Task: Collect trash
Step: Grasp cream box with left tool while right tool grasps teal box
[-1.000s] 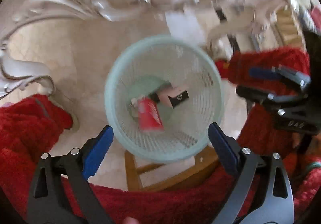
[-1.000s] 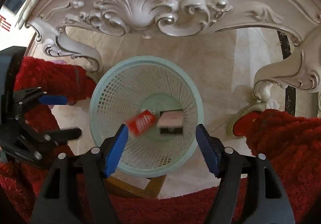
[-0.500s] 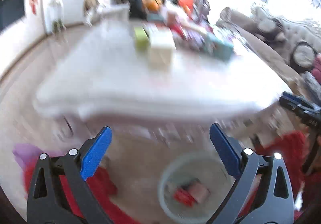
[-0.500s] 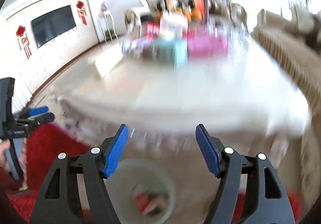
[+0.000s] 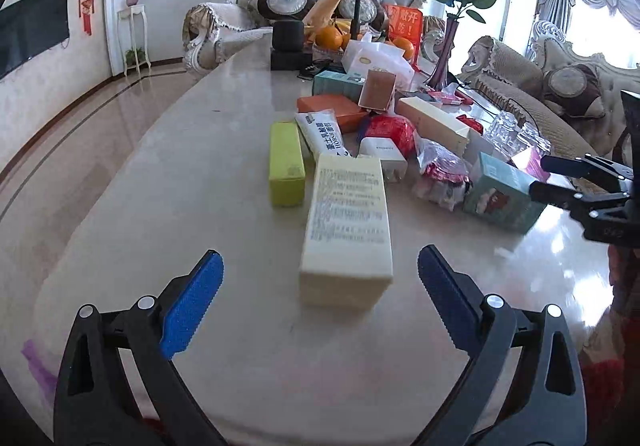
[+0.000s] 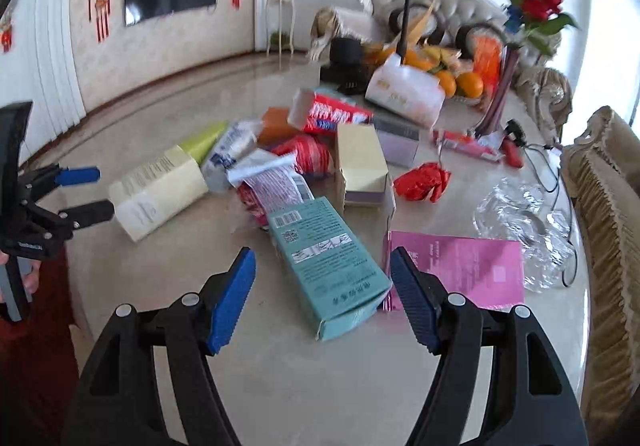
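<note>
Now both released claws, left claw (image 5: pixel 318 296) and right claw (image 6: pixel 322 296), had risen from the bin to the glossy beige tabletop (image 5: pixel 208 174), ready for the teal cardboard box (image 6: pixel 326 266).

Glossy marble table (image 5: pixel 208 182) is a mess: cream box (image 5: pixel 346 222), lime-green box (image 5: pixel 285 163), teal carton (image 6: pixel 326 270), pink packet (image 6: pixel 468 266), crumpled red wrapper (image 6: pixel 422 181).

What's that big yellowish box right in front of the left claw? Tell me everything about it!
The pale yellow box is a long cardboard carton lying flat on the shiny table, one end facing the left claw. Small printed text covers its top. It looks closed and undented. A lime box lies beside it; whether they touch is unclear. The open claw isn't touching it.
</note>
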`<state>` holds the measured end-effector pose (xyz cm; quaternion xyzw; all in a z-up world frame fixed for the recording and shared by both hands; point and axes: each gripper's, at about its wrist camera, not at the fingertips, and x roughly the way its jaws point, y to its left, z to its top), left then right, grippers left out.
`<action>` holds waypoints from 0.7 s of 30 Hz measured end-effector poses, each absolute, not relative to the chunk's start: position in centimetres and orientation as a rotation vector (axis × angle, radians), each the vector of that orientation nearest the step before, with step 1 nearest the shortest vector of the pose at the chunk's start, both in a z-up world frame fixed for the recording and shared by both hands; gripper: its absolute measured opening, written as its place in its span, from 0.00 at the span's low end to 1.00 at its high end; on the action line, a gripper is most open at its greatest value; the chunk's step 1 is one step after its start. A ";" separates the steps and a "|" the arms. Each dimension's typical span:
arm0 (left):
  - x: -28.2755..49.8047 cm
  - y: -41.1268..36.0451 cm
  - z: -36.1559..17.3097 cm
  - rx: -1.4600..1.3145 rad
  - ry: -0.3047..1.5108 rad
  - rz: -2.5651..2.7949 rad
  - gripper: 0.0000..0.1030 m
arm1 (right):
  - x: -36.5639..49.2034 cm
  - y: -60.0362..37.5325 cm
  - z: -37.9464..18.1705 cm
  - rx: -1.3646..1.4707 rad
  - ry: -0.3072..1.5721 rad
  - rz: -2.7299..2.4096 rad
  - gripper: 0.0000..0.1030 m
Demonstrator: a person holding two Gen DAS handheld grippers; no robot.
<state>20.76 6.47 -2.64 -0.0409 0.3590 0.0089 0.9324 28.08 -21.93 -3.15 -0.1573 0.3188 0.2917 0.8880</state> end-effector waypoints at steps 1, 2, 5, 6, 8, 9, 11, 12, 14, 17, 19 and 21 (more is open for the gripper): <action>21.1 6.6 -2.7 -0.086 0.741 0.020 0.92 | 28.4 -21.8 -3.5 -0.322 0.674 0.613 0.64; 21.6 6.7 -3.0 -0.091 0.750 0.023 0.92 | 28.5 -21.9 -3.6 -0.314 0.690 0.616 0.64; 22.2 7.1 -3.6 -0.107 0.768 0.027 0.92 | 28.4 -22.1 -4.0 -0.262 0.724 0.651 0.64; 22.4 7.2 -3.8 -0.110 0.773 0.028 0.92 | 27.8 -22.1 -4.0 -0.261 0.718 0.646 0.64; 22.4 7.3 -4.1 -0.110 0.782 0.030 0.92 | 27.0 -21.9 -3.9 -0.254 0.725 0.655 0.64; 22.5 7.5 -4.2 -0.109 0.788 0.033 0.92 | 26.3 -21.8 -3.8 -0.241 0.735 0.680 0.64; 22.5 7.7 -4.4 -0.117 0.794 0.030 0.92 | 25.3 -21.3 -3.8 -0.230 0.755 0.710 0.64; 22.4 7.8 -4.3 -0.119 0.790 0.027 0.92 | 24.8 -21.1 -3.7 -0.240 0.737 0.689 0.64; 22.6 7.6 -4.4 -0.108 0.790 0.032 0.92 | 24.5 -21.0 -3.5 -0.240 0.705 0.609 0.64; 23.2 7.3 -4.6 -0.108 0.810 0.006 0.92 | 25.2 -21.3 -3.8 -0.194 0.719 0.525 0.64; 23.3 7.1 -4.6 -0.103 0.810 -0.012 0.92 | 25.7 -21.6 -4.2 -0.124 0.746 0.528 0.67; 23.3 6.8 -4.4 -0.087 0.803 -0.034 0.92 | 26.3 -21.6 -4.3 -0.085 0.760 0.530 0.67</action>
